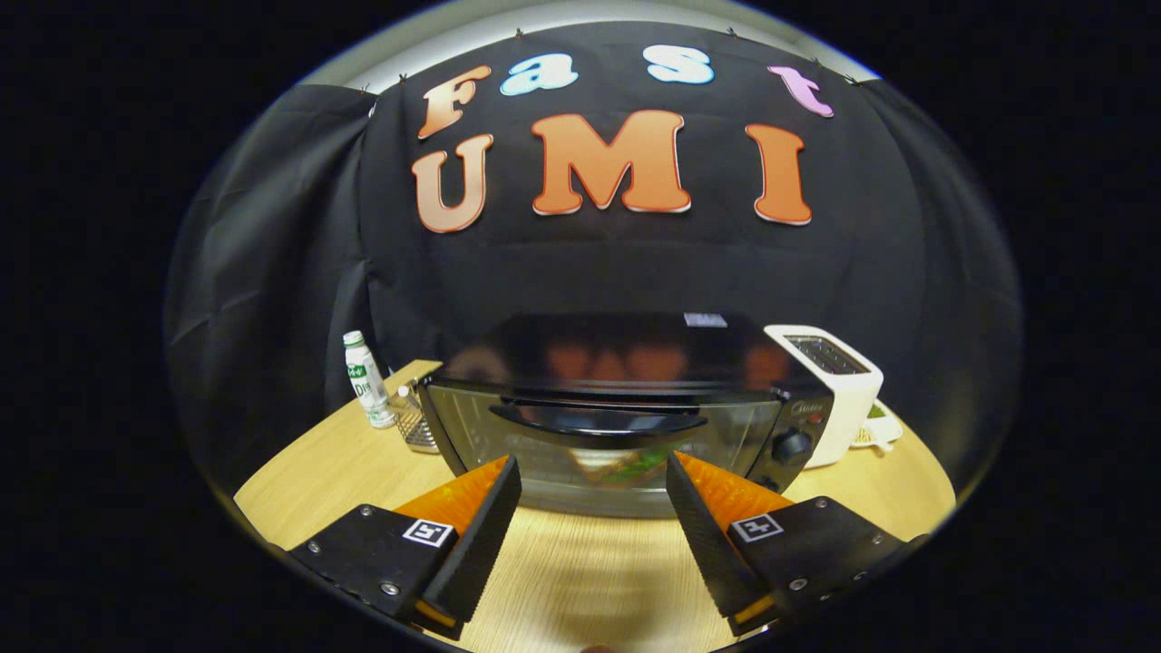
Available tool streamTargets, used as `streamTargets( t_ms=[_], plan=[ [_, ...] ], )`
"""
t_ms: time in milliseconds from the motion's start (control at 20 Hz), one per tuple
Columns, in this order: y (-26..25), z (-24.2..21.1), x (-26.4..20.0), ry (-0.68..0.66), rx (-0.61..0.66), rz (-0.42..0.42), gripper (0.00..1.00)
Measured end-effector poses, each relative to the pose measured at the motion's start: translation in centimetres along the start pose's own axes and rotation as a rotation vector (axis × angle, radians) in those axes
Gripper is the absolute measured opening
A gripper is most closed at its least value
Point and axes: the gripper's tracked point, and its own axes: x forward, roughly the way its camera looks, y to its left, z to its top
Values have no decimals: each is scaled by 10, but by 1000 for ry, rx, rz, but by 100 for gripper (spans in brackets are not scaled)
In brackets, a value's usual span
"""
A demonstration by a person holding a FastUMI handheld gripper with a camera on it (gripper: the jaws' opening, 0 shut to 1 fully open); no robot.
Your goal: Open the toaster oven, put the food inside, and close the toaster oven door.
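On the wooden table (345,453), the toaster oven (626,408) stands door closed, just beyond the gripper (594,472), whose fingers are spread apart and empty. Behind the glass, food (626,464) shows dimly, hard to identify. A white toaster (830,385) stands beside the oven's right, partly hidden.

A pale wood-grain counter (580,580) carries everything here. A black toaster oven (626,408) stands on it just beyond the fingers, its glass door closed with the handle across the top. Food shows dimly behind the glass, too blurred to name. Just beside the oven's knob side stands a white slot toaster (830,385), and a small white dish (878,433) lies at that toaster's far side. On the oven's other side a wire basket (415,424) sits close against it, and a white bottle (366,379) with a green label stands upright just beyond the basket.

The fingers hover spread apart above the bare wood, holding nothing.
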Motion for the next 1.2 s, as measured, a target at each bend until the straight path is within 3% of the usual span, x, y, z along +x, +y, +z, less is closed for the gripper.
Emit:
streamTargets(
  t_ms=[550,800,1200],
  plan=[
    [-20,186,-101,-362,-99,6,96],
    [-16,236,-143,-435,-98,53,96],
    [-22,286,-182,-518,-85,54,98]
  ],
)
